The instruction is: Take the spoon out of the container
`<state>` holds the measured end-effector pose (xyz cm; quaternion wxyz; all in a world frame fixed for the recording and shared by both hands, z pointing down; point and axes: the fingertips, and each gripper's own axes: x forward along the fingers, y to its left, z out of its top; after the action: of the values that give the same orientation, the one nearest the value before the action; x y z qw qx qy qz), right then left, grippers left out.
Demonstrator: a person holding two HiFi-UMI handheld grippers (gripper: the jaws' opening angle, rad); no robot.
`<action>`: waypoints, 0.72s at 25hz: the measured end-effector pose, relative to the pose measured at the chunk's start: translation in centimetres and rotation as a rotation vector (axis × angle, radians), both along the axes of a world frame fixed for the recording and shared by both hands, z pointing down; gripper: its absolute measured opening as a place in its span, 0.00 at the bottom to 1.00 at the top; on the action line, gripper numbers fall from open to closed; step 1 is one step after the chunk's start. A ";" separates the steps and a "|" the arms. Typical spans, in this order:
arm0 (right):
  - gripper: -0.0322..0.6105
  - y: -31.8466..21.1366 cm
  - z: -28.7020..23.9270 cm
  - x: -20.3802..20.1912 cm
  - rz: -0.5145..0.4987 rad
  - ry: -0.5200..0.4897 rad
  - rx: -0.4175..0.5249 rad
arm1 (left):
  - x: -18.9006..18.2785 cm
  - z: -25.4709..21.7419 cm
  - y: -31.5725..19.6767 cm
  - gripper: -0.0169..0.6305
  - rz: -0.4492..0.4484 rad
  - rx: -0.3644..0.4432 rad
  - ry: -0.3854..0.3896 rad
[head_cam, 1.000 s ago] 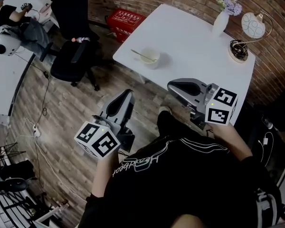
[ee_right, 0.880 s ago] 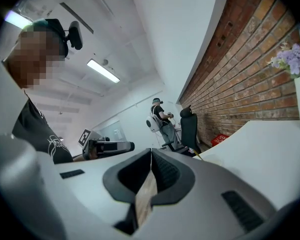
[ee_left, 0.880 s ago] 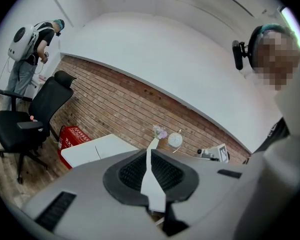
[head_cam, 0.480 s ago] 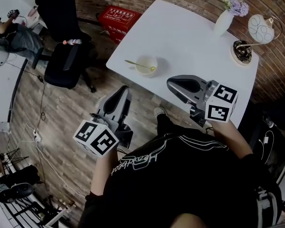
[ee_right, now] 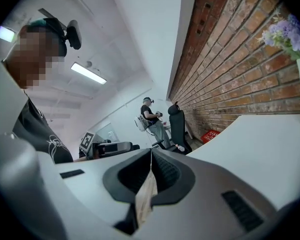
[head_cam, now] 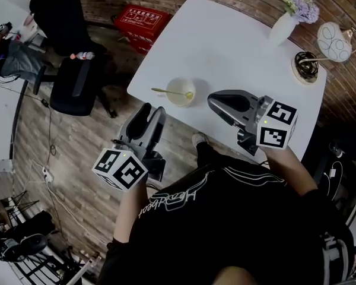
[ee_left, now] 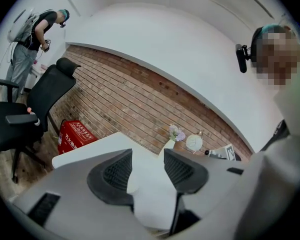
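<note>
**Container** point(head_cam: 177, 83): pale round bowl on the white table point(head_cam: 225, 46), close to the table's near edge and untouched.

**Spoon** point(head_cam: 172, 92): in the bowl, not yet taken out. Its scoop end rests inside, toward the right. The handle crosses the left rim and sticks out over the table. In the head view its long axis runs roughly left to right, across the person's line of reach.

**Left gripper** point(head_cam: 151, 109): jaws about half open, having just been opening. Only the table surface shows between the pads point(ee_left: 119, 173), so it holds nothing. It points forward, about level with a slight dip, over the floor just short of the table edge. The free handle end lies just ahead of its tips, so this is judged the better-placed gripper for the handle. The handle lies crosswise to its reach, which should suit a pinch across the handle.

**Right gripper** point(head_cam: 212, 102): jaws closed together, nothing held. It points across the frame toward the bowl, about level, with its tips near the right rim on the scoop side. It is judged fit to steady the bowl.

**Neither gripper view** shows the spoon.
</note>
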<state>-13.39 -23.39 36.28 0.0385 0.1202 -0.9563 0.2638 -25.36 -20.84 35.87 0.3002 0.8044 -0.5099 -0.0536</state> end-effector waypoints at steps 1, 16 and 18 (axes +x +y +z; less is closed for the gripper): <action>0.05 -0.2 0.2 -0.1 -0.001 0.004 -0.004 | -0.4 0.3 -0.4 0.32 -0.011 -0.001 -0.003; 0.05 -3.9 3.2 0.1 0.034 0.041 -0.058 | -4.2 7.3 -5.5 0.49 -0.060 -0.064 0.001; 0.05 -4.4 3.6 0.2 0.040 0.046 -0.066 | -4.4 8.6 -5.9 0.49 -0.057 -0.087 -0.006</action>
<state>-13.20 -27.75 39.91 0.0589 0.1439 -0.9433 0.2931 -29.77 -26.77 44.44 0.3319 0.7758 -0.5353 -0.0375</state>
